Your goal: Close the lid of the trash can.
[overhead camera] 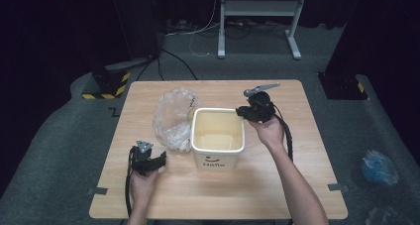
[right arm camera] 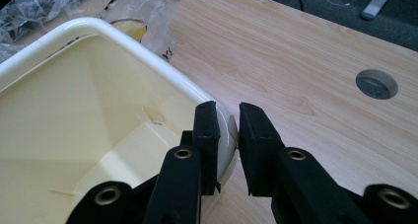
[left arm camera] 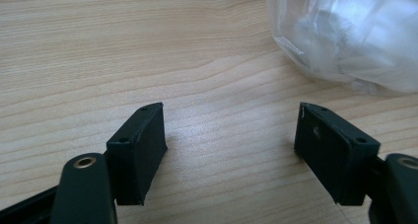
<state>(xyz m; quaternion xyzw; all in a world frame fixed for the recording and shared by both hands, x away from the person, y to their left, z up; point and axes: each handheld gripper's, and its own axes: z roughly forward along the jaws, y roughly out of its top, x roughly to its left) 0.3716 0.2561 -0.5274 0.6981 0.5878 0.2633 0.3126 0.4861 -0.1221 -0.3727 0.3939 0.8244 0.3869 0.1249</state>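
A cream square bin (overhead camera: 216,158) with a smiley print stands upright in the middle of the wooden table (overhead camera: 297,150). My right gripper (overhead camera: 243,112) is at the bin's far right corner. In the right gripper view it (right arm camera: 227,113) is shut on the bin's rim (right arm camera: 98,29), one jaw inside and one outside. A crumpled clear plastic bag (overhead camera: 171,113) lies against the bin's left side. My left gripper (overhead camera: 159,160) rests low over the table near the front left, open with bare wood between its jaws (left arm camera: 231,110). The bag (left arm camera: 350,31) lies just beyond its right jaw.
A round cable hole (right arm camera: 377,83) is set in the tabletop beyond the right gripper. On the floor are a black-and-yellow striped block (overhead camera: 106,84) at the far left, a grey stand (overhead camera: 257,9) behind the table and a blue bag (overhead camera: 379,168) at the right.
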